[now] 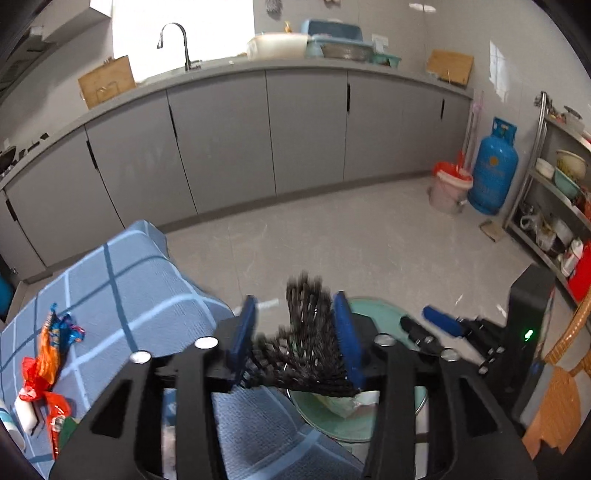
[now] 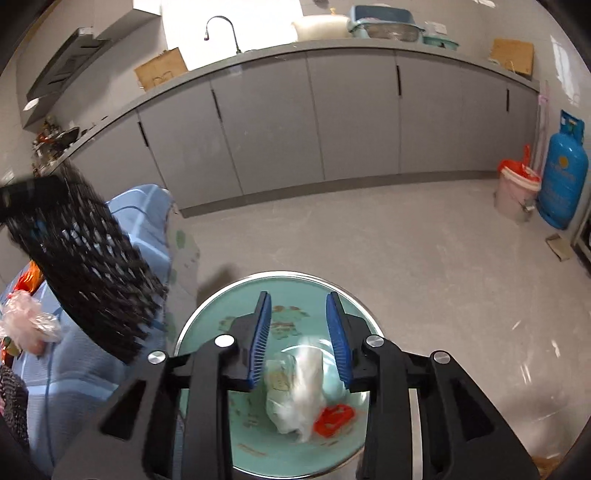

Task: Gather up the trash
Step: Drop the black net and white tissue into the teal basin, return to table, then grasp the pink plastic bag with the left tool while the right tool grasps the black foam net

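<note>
Some trash (image 2: 303, 391) was already seen in the basin (image 2: 207, 325) under the right gripper (image 2: 301, 339), whose jaws stood parted and empty. A black net (image 1: 314, 332) lay between the left gripper's (image 1: 295, 336) released jaws. Wrappers (image 1: 48, 354) remained left of it on the cloth (image 1: 129, 280), uncollected.

Bright daylight floods from the blown-out window (image 1: 183, 33) at upper centre — fisheye edges bend and darken, black mesh (image 2: 88, 266) motion-blurred.

Parted right claw (image 2: 300, 339), wrappers (image 2: 299, 398), basin (image 2: 207, 332)
</note>
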Motion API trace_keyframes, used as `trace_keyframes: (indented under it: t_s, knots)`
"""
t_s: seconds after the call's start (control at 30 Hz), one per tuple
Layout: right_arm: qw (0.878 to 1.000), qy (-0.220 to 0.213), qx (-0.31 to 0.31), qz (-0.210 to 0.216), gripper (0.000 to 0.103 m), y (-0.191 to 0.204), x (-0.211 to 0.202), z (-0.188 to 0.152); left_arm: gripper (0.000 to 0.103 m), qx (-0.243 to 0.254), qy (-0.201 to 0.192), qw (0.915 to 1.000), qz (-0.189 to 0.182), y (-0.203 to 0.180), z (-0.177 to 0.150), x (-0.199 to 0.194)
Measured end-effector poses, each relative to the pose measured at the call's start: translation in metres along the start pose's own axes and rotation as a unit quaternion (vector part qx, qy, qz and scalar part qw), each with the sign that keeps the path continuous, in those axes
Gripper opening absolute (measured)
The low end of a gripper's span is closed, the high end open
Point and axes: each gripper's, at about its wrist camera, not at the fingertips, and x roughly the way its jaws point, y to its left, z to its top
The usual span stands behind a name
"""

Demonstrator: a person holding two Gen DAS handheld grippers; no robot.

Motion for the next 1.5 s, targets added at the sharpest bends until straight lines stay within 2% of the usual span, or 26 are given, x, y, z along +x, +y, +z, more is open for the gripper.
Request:
trace_keyframes:
  t_s: [0.1,0.17,0.4,0.57,0.77,0.83,0.97,1.1,1.23,1.3,1.4,1.5]
  knots:
    - [1.0,-0.01,0.007,-0.012,0.05,-0.006,-0.008,0.0,0.061,-0.004,0.008,1.0,0.0,0.0,-0.002,0.006]
    - [1.0,-0.019,0.016,-0.017,0.058,-0.009,-0.017,-0.001,0.071,-0.007,0.006,0.9999,0.007,0.005,-0.003,0.005]
    - [0.999,-0.033,0.041,-0.011,0.068,0.001,-0.045,0.004,0.078,-0.008,-0.02,0.9991,0.035,0.024,0.008,-0.025]
    - [0.999,-0.036,0.015,0.013,0.075,0.04,-0.064,0.006,0.087,-0.005,-0.044,0.9959,0.079,0.042,0.009,-0.063]
    - [0.998,-0.03,-0.022,0.059,0.078,0.095,-0.079,0.002,0.087,-0.01,-0.062,0.9897,0.129,0.084,-0.008,-0.112]
    - [0.997,-0.03,-0.033,0.07,0.079,0.11,-0.084,-0.001,0.087,-0.019,-0.063,0.9861,0.153,0.107,-0.019,-0.129]
    - [0.993,-0.023,-0.062,0.094,0.084,0.15,-0.098,-0.014,0.088,-0.043,-0.059,0.973,0.219,0.156,-0.051,-0.162]
    - [0.989,-0.016,-0.091,0.118,0.085,0.182,-0.114,-0.031,0.089,-0.082,-0.03,0.9623,0.258,0.199,-0.1,-0.193]
    - [0.986,-0.008,-0.105,0.133,0.088,0.205,-0.131,-0.047,0.089,-0.11,0.005,0.9572,0.268,0.215,-0.151,-0.211]
    - [0.984,-0.004,-0.12,0.135,0.089,0.216,-0.137,-0.056,0.089,-0.133,0.03,0.957,0.256,0.218,-0.177,-0.215]
    - [0.98,0.006,-0.139,0.139,0.089,0.231,-0.143,-0.07,0.089,-0.144,0.054,0.9577,0.243,0.218,-0.201,-0.211]
    - [0.979,0.013,-0.146,0.144,0.089,0.237,-0.149,-0.08,0.089,-0.144,0.061,0.9606,0.23,0.209,-0.212,-0.205]
